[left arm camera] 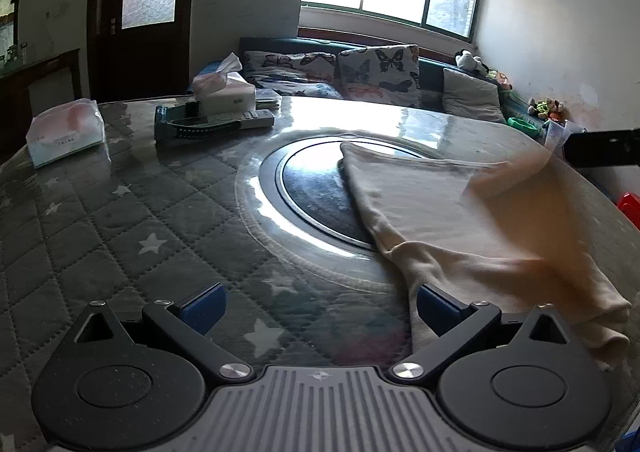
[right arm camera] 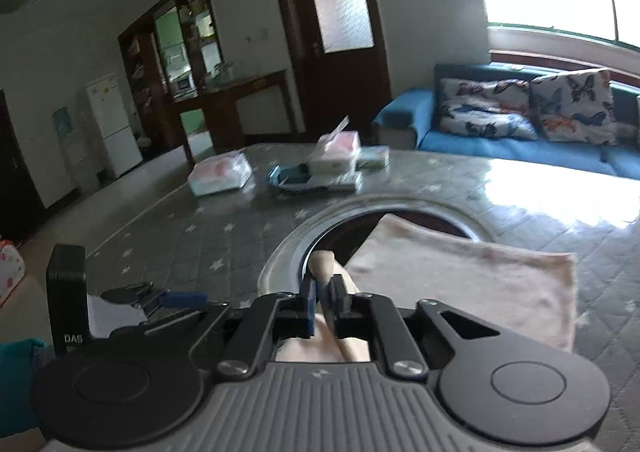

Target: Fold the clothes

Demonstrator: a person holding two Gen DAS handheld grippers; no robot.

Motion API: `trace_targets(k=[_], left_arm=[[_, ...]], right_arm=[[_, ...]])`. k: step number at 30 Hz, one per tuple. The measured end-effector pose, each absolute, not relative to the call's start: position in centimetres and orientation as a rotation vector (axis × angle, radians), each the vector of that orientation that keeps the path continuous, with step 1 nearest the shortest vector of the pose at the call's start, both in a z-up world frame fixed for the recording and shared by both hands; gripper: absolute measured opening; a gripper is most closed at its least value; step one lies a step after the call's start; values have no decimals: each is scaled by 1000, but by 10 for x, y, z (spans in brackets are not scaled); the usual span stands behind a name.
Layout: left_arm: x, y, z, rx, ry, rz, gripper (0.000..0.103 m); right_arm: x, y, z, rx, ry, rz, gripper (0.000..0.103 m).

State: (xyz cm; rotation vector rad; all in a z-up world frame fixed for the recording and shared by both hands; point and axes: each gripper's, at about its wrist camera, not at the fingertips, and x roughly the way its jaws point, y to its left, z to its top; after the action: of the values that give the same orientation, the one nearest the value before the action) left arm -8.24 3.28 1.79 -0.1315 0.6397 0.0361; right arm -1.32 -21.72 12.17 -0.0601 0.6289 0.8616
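- The cream garment (left arm camera: 432, 208) lies at right of frame on the quilted, star-printed table (left arm camera: 120, 220), partly over its round inset.
- Right gripper (right arm camera: 323, 298) pinches a fold; left gripper (left arm camera: 320, 308) gapes empty.
- 2 tissue packs (left arm camera: 64, 132) sit upper left; the lifted cloth edge blurs.

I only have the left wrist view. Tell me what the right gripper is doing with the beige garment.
Observer: The right gripper is shut on a bunched fold of the beige garment.
Operator: Confirm the cloth's far edge.
Observer: In the right wrist view the garment's far corner lies over the round inset in the table.
Operator: Report my left gripper from there.
Observer: The left gripper shows at the left, blue fingers apart, holding nothing.
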Motion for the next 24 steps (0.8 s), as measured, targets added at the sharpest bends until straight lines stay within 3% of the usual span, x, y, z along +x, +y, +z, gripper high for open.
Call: trace_targets(k=[6,12,24], left_arm=[[-81,29,22,-125,635,35,103],[-74,12,29,-91,629,-5,103],[-44,-26,16,11,704,-14,103]], right_arm=[[-14,-230,125,-61,617,843,14],[-6,-263,114,-151,665,736,33],[2,-305,44,-217,832,641,35]])
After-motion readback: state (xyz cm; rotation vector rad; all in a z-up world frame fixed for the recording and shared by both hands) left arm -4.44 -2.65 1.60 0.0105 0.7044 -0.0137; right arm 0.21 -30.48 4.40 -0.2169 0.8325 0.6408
